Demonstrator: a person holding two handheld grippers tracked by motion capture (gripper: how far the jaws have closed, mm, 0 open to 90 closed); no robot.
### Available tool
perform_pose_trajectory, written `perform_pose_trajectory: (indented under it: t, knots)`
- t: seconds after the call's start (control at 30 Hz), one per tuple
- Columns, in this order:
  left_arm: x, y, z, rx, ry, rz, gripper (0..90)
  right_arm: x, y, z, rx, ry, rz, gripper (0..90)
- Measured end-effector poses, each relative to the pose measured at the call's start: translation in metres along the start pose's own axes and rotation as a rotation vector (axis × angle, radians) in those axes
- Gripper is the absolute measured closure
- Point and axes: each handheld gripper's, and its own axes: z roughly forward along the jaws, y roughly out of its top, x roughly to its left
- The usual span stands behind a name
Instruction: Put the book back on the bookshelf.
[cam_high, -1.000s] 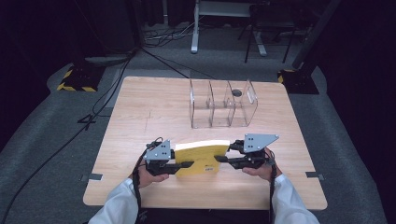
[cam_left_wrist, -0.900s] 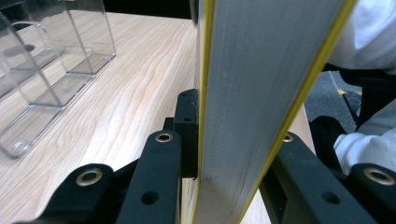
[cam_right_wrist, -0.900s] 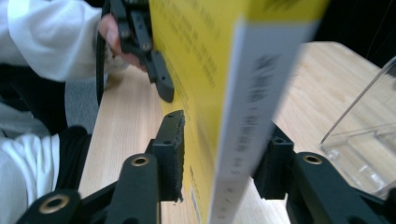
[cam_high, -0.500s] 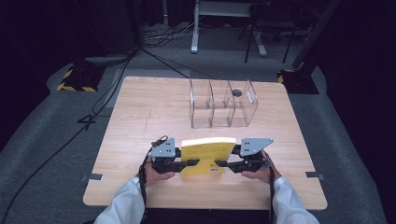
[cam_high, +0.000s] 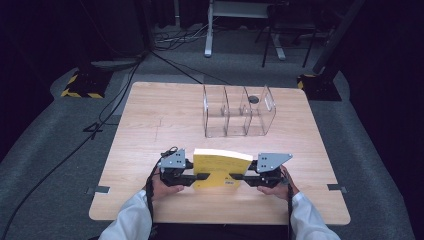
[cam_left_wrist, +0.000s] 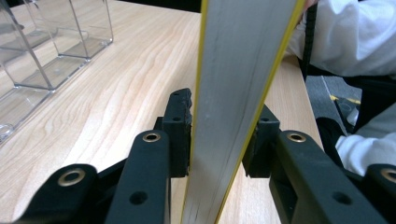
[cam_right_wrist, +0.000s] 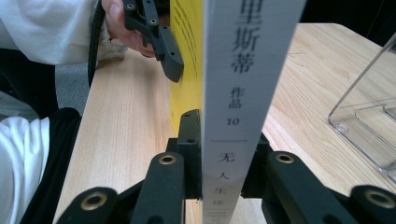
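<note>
While the yellow book (cam_high: 218, 171) stood on edge near the counter's (cam_high: 150, 125) front, its long axis ran hand to hand — left hand-held gripper (cam_high: 196, 177) clamped the page edge, right hand-held gripper (cam_high: 242, 176) the spine. Right jaws had just been closing on it, left easing slightly. Clear organizer (cam_high: 239, 111) lay straight beyond — both hands equally near.
</note>
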Motion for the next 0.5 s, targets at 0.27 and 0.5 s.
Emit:
perform_pose_trajectory:
  t: [0.27, 0.5]
  knots:
    - [-0.001, 0.002, 0.007, 0.033, -0.051, 0.018, 71.9, 0.005, -0.003, -0.011, 0.012, 0.003, 0.007, 75.9]
    - [-0.006, 0.011, 0.022, 0.049, -0.078, 0.053, 75.2, 0.007, -0.008, -0.025, -0.022, -0.02, 0.056, 67.5]
